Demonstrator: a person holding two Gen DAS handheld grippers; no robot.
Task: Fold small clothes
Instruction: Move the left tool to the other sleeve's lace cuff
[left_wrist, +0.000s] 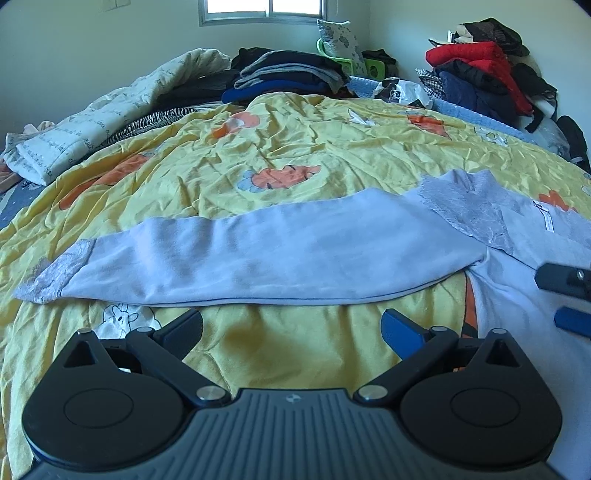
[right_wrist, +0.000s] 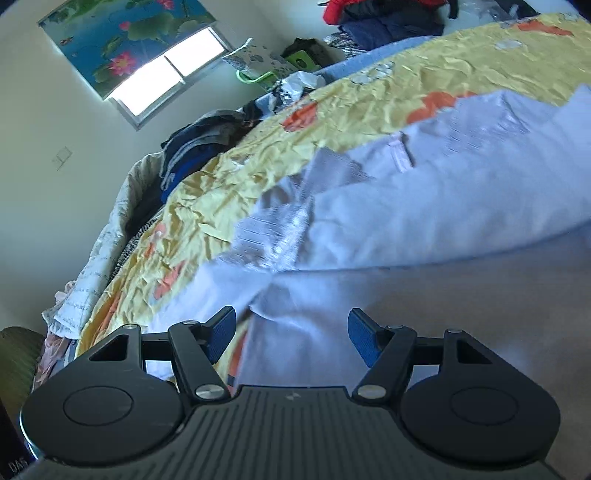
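Note:
A pale lilac long-sleeved top (left_wrist: 280, 254) lies flat on the yellow bedspread (left_wrist: 295, 147). Its sleeve stretches left and ends in a lace cuff (left_wrist: 55, 273); a lace shoulder panel (left_wrist: 469, 206) and a white label (left_wrist: 546, 218) are at the right. My left gripper (left_wrist: 291, 332) is open and empty, just in front of the sleeve's near edge. My right gripper (right_wrist: 291, 334) is open and empty, tilted, hovering over the top's body (right_wrist: 424, 206). Its fingers (left_wrist: 569, 299) show at the right edge of the left wrist view.
Piles of dark folded clothes (left_wrist: 288, 74) and a red and dark heap (left_wrist: 484, 70) sit at the far end of the bed. A quilted white blanket (left_wrist: 92, 122) lies along the left side. A window (right_wrist: 162, 74) is on the far wall.

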